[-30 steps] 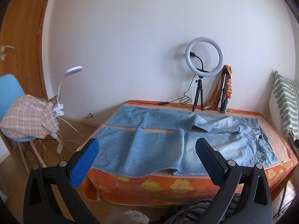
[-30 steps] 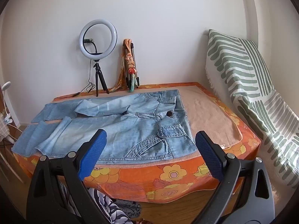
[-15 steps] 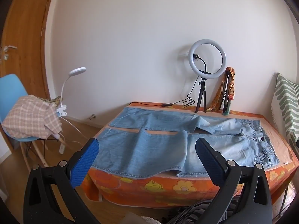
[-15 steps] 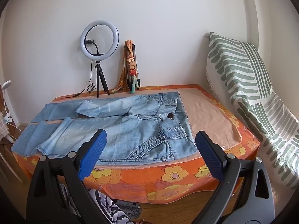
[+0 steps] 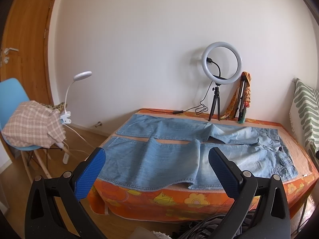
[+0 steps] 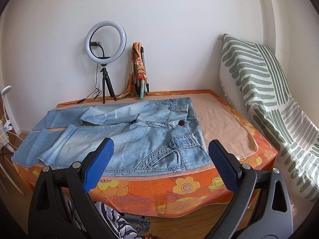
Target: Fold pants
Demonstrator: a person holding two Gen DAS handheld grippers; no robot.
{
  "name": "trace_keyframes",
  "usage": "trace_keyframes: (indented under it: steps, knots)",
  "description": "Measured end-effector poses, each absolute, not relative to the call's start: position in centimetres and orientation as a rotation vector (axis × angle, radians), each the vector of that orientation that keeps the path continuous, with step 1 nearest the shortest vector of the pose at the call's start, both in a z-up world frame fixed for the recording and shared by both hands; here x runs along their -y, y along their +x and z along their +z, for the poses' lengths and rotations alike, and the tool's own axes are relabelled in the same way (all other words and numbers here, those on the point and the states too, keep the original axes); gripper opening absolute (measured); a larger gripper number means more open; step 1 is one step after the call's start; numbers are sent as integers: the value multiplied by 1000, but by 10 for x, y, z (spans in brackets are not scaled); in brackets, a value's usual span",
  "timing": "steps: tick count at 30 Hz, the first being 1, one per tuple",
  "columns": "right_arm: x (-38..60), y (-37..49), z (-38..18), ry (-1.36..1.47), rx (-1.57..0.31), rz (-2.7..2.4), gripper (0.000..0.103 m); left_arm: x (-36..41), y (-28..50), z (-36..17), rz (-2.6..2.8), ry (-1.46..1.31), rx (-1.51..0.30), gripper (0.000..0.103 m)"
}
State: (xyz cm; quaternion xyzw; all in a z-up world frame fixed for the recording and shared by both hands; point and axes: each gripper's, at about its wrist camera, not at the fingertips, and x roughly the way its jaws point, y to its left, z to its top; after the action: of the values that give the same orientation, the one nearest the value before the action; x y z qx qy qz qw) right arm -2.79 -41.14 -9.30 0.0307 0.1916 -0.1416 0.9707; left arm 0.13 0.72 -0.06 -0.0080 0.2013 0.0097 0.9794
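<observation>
Light blue denim pants (image 5: 179, 151) (image 6: 127, 139) lie spread flat on a table with an orange flowered cloth (image 5: 159, 199) (image 6: 179, 187). The waist points right and both legs run left, the near leg's cuff hanging a little over the front edge. My left gripper (image 5: 157, 160) is open, held back from the table's front edge before the near leg. My right gripper (image 6: 160, 152) is open too, in front of the waist and pocket end. Neither touches the cloth.
A ring light on a small tripod (image 5: 219, 83) (image 6: 105, 59) and a folded tripod with a scarf (image 6: 139, 73) stand at the table's back. A striped green-and-white cushion (image 6: 269, 103) flanks the right. A blue chair with a checked cloth (image 5: 30, 125) and a clip lamp (image 5: 75, 91) stand on the left.
Both grippers have drawn back and risen slightly from the table; the pants look smaller and lower in each view. The pants have not moved.
</observation>
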Motion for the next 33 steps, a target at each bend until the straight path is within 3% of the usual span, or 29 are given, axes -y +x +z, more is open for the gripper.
trace_keyframes:
  steps: [33]
  knots:
    - [412,-28,-94,66,-387,-285,98,-2,3,3,16,-6,-401,103]
